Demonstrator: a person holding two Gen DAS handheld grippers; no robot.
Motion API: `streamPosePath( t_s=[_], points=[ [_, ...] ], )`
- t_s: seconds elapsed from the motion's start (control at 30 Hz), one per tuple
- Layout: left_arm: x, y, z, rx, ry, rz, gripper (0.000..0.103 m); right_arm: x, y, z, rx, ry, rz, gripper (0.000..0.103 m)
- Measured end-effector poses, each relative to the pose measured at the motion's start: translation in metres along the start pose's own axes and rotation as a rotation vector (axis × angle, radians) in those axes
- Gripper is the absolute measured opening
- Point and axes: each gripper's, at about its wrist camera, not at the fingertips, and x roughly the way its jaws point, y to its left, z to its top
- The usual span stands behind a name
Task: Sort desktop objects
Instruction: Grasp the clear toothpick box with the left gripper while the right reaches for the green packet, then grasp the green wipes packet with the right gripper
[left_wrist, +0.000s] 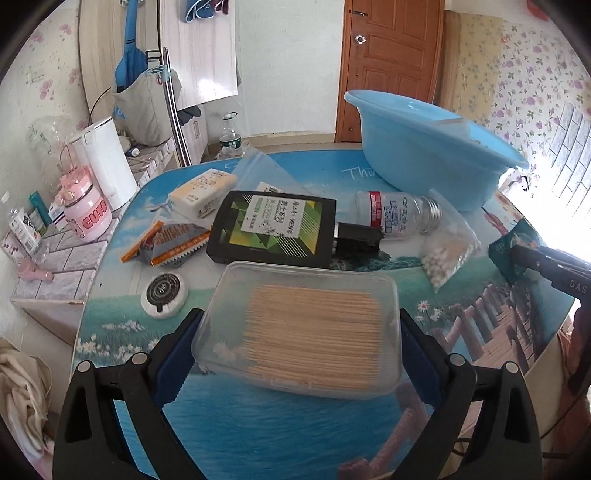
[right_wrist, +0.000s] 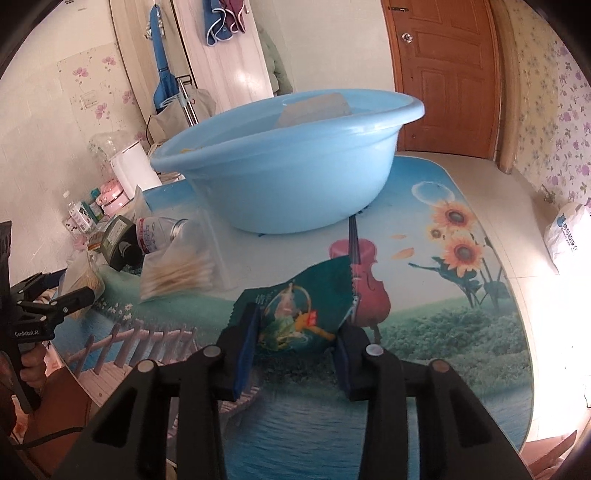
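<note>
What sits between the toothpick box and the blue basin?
Left wrist view: a black box and a clear bottle on its side lie between the toothpick box and blue basin.

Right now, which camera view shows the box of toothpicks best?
The left wrist view: the clear toothpick box fills the centre between the left gripper fingers. The right wrist view shows only a blurred edge of it at far left.

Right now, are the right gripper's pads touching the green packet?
Touching. In the right wrist view the green packet sits between the right gripper pads, with both blue pads pressed against its edges and no gap showing.
</note>
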Motion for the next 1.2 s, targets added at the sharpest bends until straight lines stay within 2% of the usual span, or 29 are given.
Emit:
streamPosePath(
  t_s=[0.07, 0.13, 0.17, 0.2, 0.23, 0.27, 0.4, 0.5, 1.2],
  points=[
    [0.003, -0.003, -0.004, 0.000, 0.011, 0.009, 0.097, 0.002, 0.002, 0.003, -0.007, -0.001, -0.003, 0.041],
    [0.002, -0.006, -0.006, 0.003, 0.003, 0.026, 0.097, 0.008, 0.008, 0.005, -0.034, -0.004, -0.002, 0.054],
    [0.002, -0.008, -0.007, 0.007, 0.000, 0.035, 0.098, 0.010, 0.013, 0.006, -0.063, 0.002, -0.013, 0.069],
    [0.002, -0.009, -0.007, 0.009, -0.002, 0.044, 0.098, 0.014, 0.019, 0.007, -0.100, 0.018, -0.055, 0.090],
    [0.003, -0.010, -0.007, 0.013, -0.005, 0.052, 0.098, 0.020, 0.024, 0.006, -0.133, 0.048, -0.117, 0.101],
    [0.003, -0.011, -0.008, 0.016, -0.007, 0.058, 0.097, 0.021, 0.025, 0.007, -0.138, 0.046, -0.124, 0.103],
    [0.003, -0.012, -0.009, 0.016, -0.006, 0.063, 0.097, 0.024, 0.022, 0.009, -0.130, 0.045, -0.125, 0.103],
    [0.007, -0.008, -0.014, -0.033, 0.004, 0.029, 0.098, 0.023, 0.021, 0.009, -0.129, 0.042, -0.125, 0.103],
    [0.007, -0.008, -0.016, -0.027, -0.014, 0.030, 0.097, 0.023, 0.023, 0.006, -0.128, 0.036, -0.131, 0.103]
  ],
)
